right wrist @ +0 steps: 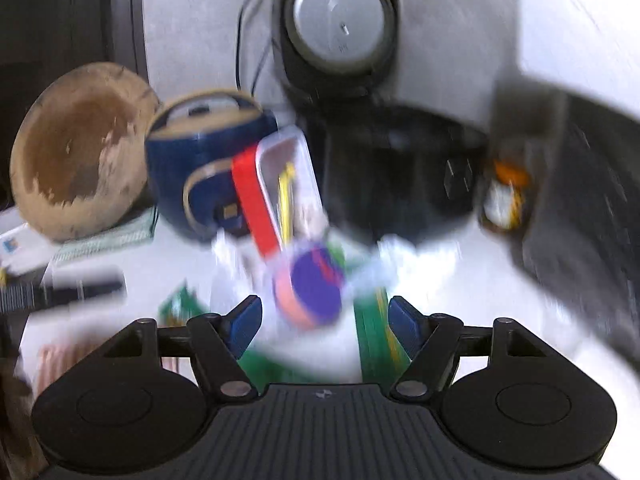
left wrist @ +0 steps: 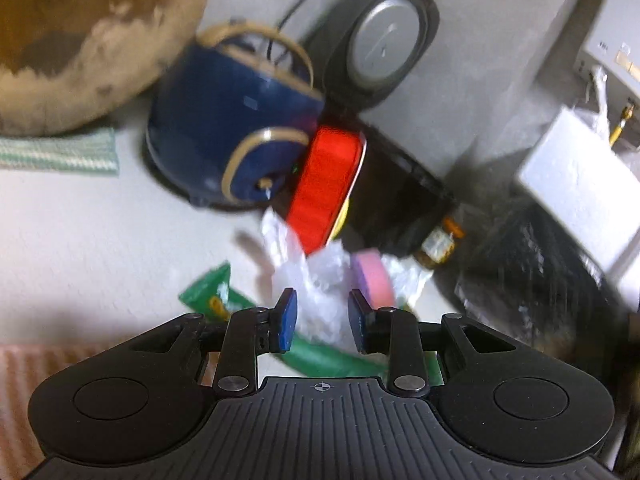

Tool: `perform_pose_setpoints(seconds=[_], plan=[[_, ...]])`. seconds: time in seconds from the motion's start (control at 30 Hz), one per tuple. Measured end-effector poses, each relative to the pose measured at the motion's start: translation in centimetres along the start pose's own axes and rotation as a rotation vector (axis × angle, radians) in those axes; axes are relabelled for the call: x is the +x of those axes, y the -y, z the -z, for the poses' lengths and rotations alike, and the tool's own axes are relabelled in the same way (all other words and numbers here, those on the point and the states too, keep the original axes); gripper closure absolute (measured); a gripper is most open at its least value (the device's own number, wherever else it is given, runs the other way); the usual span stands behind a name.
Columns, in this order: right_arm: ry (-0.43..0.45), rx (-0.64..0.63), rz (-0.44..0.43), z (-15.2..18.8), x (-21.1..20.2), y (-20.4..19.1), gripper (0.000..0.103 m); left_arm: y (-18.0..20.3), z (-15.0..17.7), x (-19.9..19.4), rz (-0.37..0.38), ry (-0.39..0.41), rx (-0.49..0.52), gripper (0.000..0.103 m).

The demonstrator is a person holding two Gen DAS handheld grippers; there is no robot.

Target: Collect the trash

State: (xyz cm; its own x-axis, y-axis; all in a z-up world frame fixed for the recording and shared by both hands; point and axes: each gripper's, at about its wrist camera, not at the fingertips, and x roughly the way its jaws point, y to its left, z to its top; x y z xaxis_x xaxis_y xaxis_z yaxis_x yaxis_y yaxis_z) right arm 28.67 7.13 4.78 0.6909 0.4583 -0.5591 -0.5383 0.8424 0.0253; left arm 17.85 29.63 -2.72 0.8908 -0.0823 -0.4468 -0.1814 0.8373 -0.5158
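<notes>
The blue-padded fingers (left wrist: 287, 320) of the left gripper (left wrist: 323, 320) are seen parted, nothing being clasped; between and just beyond them a crumpled clear plastic bag (left wrist: 320, 280) is lying on the white table (left wrist: 100, 240). The bag is shown as wrinkled, translucent and whitish. Under it a flat green snack wrapper with yellow print (left wrist: 218, 300) is spread, and a round pink and purple roll (left wrist: 374, 280) is set against the bag's far side. Behind the heap a red-sided plastic box (left wrist: 326, 188) is tilted against a dark blue rounded cooker with tan trim (left wrist: 224, 128). A large worn wooden bowl (left wrist: 80, 32) is placed further left on a green striped cloth (left wrist: 60, 152).

The fingers (right wrist: 244, 324) of the right gripper (right wrist: 325, 324) are likewise spread wide and empty, the same heap being framed between them, though heavily blurred. A black pot (right wrist: 400, 168) with its lid raised and a small orange-capped jar (right wrist: 502, 196) are seen beyond.
</notes>
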Motion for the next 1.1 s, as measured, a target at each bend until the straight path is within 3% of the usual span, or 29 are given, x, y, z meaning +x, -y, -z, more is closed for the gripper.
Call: perform_pose_setpoints(seconds=[0.03,0.1,0.2,0.47,0.53,0.57,0.73,0.97,1.1], plan=[[0.001,0.01,0.002,-1.3,0.8,-0.3,0.034,-0.3,0.6,0.4,0.005,-0.021,-0.009,0.071],[-0.021,0.062,-0.031,-3.8,2.9,0.2,0.047,-0.7,1.4,1.3,0.03,-0.064,-0.03,0.071],[-0.042,0.16,-0.113,-6.9,6.2,1.8,0.047,-0.5,2.2,2.2,0.042,-0.089,-0.022,0.071],[-0.17,0.396,-0.364,-8.3,19.2,4.4,0.051,2.4,2.3,3.2,-0.032,-0.093,0.021,0.071],[-0.222,0.401,-0.425,-7.6,21.8,3.9,0.07,3.1,1.5,3.8,-0.091,-0.086,0.055,0.071],[-0.254,0.393,-0.439,-7.3,22.7,3.8,0.088,3.4,1.1,4.3,-0.125,-0.075,0.068,0.071],[-0.165,0.329,-0.311,-5.1,19.0,5.2,0.09,5.0,-1.7,7.5,-0.179,-0.004,0.1,0.071],[-0.06,0.381,-0.212,-3.4,13.4,10.7,0.09,7.5,-4.4,14.3,-0.279,0.037,0.175,0.071],[-0.052,0.359,-0.135,-2.8,12.1,12.0,0.09,7.5,-5.1,17.1,-0.364,0.049,0.19,0.071]])
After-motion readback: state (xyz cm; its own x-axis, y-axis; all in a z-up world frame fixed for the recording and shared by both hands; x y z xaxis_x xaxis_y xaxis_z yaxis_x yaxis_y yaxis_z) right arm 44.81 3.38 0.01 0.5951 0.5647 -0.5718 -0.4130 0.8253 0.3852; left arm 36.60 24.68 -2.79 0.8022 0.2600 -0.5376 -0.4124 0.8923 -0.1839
